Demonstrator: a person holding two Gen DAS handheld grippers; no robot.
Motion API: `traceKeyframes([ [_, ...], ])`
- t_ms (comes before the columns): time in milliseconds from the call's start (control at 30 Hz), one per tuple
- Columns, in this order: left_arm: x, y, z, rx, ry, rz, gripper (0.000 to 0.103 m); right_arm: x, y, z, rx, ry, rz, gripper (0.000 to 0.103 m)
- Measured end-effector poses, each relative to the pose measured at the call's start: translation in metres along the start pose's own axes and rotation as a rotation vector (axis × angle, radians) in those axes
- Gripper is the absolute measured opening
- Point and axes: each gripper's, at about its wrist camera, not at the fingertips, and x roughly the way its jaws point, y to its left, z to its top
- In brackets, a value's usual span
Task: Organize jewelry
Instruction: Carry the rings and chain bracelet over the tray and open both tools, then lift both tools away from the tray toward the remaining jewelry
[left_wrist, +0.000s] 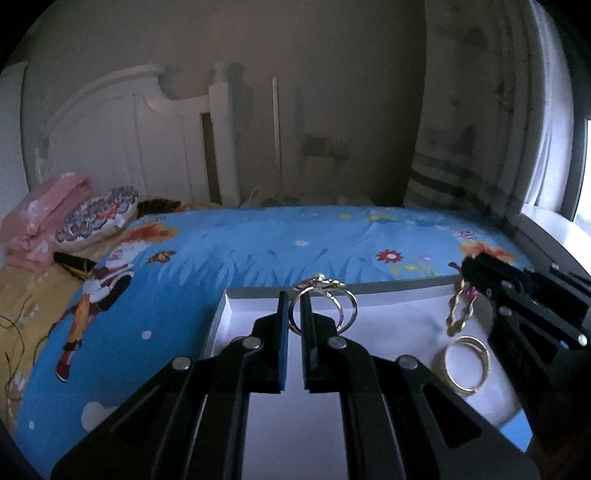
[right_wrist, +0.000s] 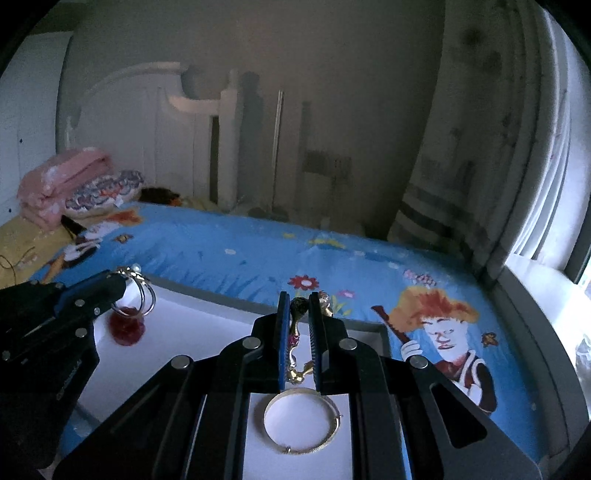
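A shallow white tray lies on the bed. My left gripper is shut on a silver double bangle with a small ornament on top, held above the tray; it also shows in the right wrist view. My right gripper is shut on a twisted gold bracelet, which hangs beside the gripper in the left wrist view. A plain gold bangle lies flat in the tray under the right gripper. A red bead bracelet lies in the tray under the left gripper.
The bed has a blue cartoon-print sheet. A folded pink blanket and patterned pillow sit at its left end by the white headboard. A curtain and window sill are on the right.
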Motion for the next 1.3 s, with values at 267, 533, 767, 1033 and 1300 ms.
traceKeyframes([
  [267, -0.021, 0.014, 0.001, -0.010, -0.055, 0.021, 0.068, -0.003, -0.014, -0.010, 0.041, 0.026, 0.001, 0.050],
  [533, -0.080, 0.025, -0.015, -0.046, -0.146, 0.019, 0.091, -0.057, -0.030, -0.042, 0.007, -0.012, 0.005, 0.050],
  [767, -0.114, 0.031, -0.057, -0.009, -0.149, 0.024, 0.098, -0.098, -0.039, -0.080, 0.010, -0.026, -0.012, 0.050],
  [1033, -0.130, 0.042, -0.113, -0.020, -0.128, 0.027, 0.098, -0.129, -0.036, -0.138, 0.036, -0.028, -0.034, 0.050],
  [1300, -0.129, 0.011, -0.142, 0.119, -0.113, 0.009, 0.098, -0.129, -0.038, -0.159, 0.062, -0.001, -0.010, 0.050],
])
